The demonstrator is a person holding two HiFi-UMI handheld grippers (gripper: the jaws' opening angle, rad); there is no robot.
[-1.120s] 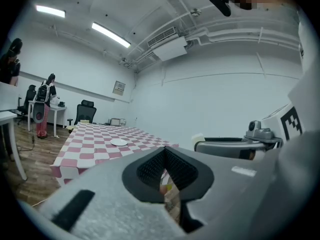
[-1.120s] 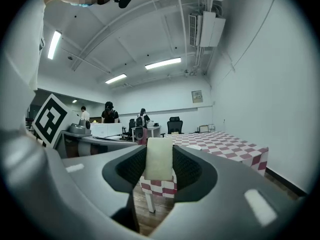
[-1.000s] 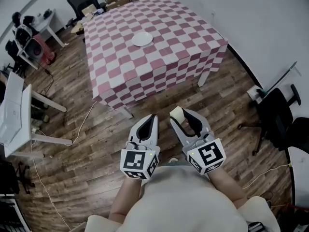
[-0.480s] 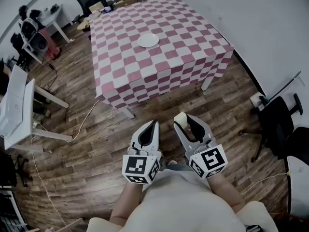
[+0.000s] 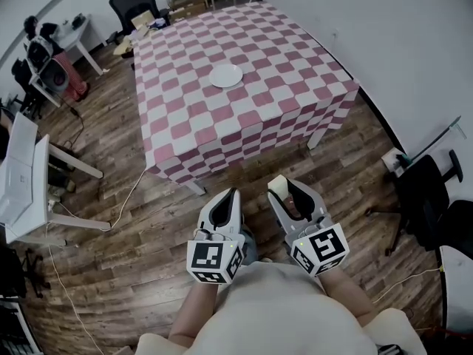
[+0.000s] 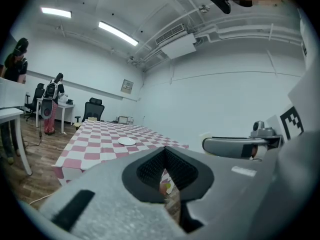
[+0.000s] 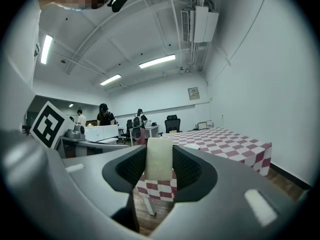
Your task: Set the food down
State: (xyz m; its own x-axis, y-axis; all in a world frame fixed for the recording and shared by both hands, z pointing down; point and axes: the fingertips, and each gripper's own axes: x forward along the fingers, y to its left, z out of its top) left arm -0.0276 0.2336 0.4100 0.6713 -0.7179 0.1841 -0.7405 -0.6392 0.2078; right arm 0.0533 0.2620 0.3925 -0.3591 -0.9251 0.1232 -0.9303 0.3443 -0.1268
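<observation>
Facing one plate point(image 5: 225, 75), right claw point(image 5: 284, 186) clamps one food block point(image 7: 159, 158); left claw point(image 5: 231, 194) closed.

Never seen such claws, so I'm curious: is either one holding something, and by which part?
The right claw pinches a pale food block by its two flat sides, with the top poking out. The left claw is shut and empty.
</observation>
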